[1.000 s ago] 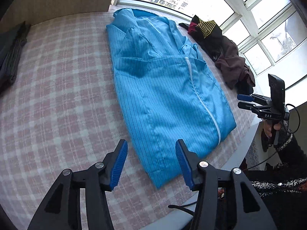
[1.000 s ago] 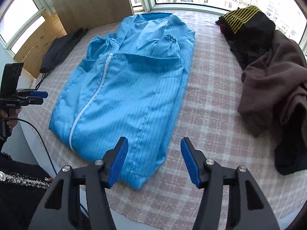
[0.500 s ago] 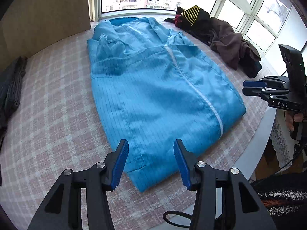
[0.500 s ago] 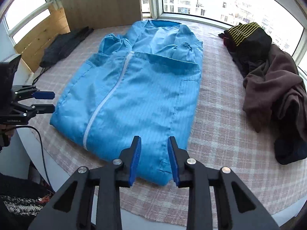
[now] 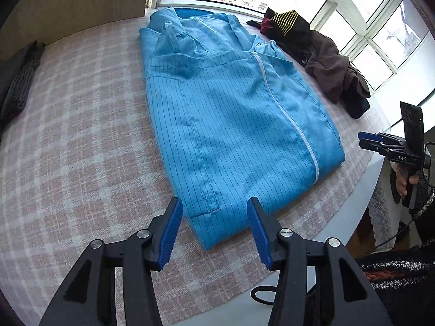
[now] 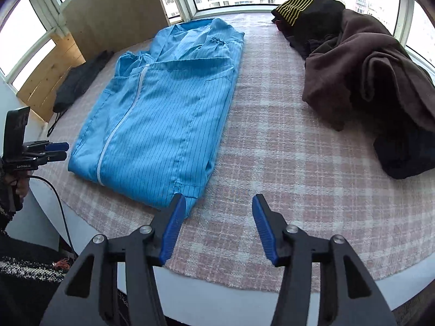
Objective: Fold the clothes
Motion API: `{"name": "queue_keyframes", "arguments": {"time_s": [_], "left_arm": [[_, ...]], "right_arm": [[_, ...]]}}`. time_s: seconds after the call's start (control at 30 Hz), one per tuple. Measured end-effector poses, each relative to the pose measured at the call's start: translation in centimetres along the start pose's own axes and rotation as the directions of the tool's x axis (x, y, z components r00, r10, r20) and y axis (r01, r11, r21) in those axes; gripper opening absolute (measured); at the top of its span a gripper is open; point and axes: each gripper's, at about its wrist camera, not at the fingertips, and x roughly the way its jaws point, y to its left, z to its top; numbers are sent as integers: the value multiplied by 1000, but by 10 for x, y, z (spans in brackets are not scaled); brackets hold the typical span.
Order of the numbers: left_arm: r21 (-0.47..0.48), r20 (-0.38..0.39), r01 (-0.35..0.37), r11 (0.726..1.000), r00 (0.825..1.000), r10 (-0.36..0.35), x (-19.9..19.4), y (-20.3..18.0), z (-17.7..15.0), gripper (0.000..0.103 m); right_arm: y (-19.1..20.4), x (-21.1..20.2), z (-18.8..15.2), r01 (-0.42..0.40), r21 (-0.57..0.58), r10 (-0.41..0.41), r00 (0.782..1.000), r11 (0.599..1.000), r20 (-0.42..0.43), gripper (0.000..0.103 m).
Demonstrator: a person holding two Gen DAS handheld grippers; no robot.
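A blue pinstriped jacket (image 5: 231,125) with a white zipper lies flat on the plaid cloth, sleeves folded in across its chest. My left gripper (image 5: 214,209) is open, its blue pads straddling the jacket's near hem corner without touching it. In the right wrist view the jacket (image 6: 163,114) lies left of centre. My right gripper (image 6: 217,203) is open over bare cloth, its left pad beside the jacket's near right corner. Each gripper also shows in the other's view: the right gripper (image 5: 363,140) off the table's right edge, the left gripper (image 6: 64,150) off its left edge.
A heap of brown and black clothes (image 6: 361,76) fills the far right of the table. A dark folded garment (image 6: 78,81) lies at the far left by a wooden panel (image 6: 108,5). The table's pale rim (image 6: 244,296) runs close below the grippers. Windows stand behind.
The right gripper, narrowed half a second ago, has opened wide and swung right, off the jacket's hem. The left gripper has come closer to the near hem corner.
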Motion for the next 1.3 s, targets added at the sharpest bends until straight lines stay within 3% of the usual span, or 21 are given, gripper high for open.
{"name": "queue_keyframes", "arguments": {"time_s": [0.17, 0.3, 0.37, 0.4, 0.47, 0.5, 0.6, 0.7, 0.73, 0.77, 0.8, 0.83, 0.93, 1.1, 1.23, 1.3], "left_arm": [[77, -62, -21, 997, 998, 26, 16, -3, -16, 48], [57, -70, 2, 998, 998, 2, 27, -6, -13, 47], [45, -63, 15, 999, 998, -12, 30, -7, -8, 36], [40, -57, 24, 999, 998, -21, 29, -7, -6, 21], [49, -44, 39, 998, 998, -37, 23, -7, -3, 12], [53, -51, 39, 998, 998, -36, 21, -6, -2, 12], [64, -71, 5, 998, 997, -1, 12, -3, -1, 16], [83, -54, -49, 995, 997, 53, -5, -7, 4, 11], [109, -51, -58, 992, 997, 64, -11, -14, 8, 11], [153, -55, -68, 986, 996, 77, -10, -26, 13, 11], [199, -59, -77, 977, 994, 90, -9, -38, 19, 11], [255, -67, -83, 963, 992, 104, -6, -52, 23, 11], [389, -107, -96, 916, 983, 148, 17, -93, 41, 13], [463, -184, -80, 883, 965, 184, 53, -107, 61, 16], [471, -253, -113, 875, 933, 257, 79, -93, 63, 16], [469, -259, -121, 875, 928, 267, 78, -93, 66, 16]], "right_arm": [[27, 38, -10, 18, -227, -32, 998, 974, -56, 50], [34, 45, -8, -6, -281, -5, 999, 960, -36, 49], [32, 39, -4, -53, -274, 47, 998, 960, -30, 25], [32, 33, -2, -61, -280, 56, 998, 958, -24, 23], [31, 21, 1, -77, -295, 76, 997, 952, -16, 23], [31, 16, 2, -92, -308, 88, 996, 947, -26, 24], [27, 9, 1, -81, -363, 70, 997, 928, -44, 38], [3, 13, 1, -51, -334, 35, 998, 941, -53, 40], [-8, 17, 3, -62, -300, 44, 997, 952, -69, 36], [-18, 22, 7, -73, -263, 55, 996, 962, -76, 18], [-28, 26, 10, -85, -230, 68, 994, 969, -80, 9], [-33, 31, 14, -101, -222, 86, 993, 970, -78, 5], [-46, 45, 24, -152, -200, 140, 987, 968, -73, 5], [-39, 59, 39, -296, -245, 287, 955, 923, -70, 5], [-36, 54, 56, -449, -252, 445, 892, 857, -73, 5], [-37, 54, 67, -472, -269, 467, 880, 840, -86, 5]]}}
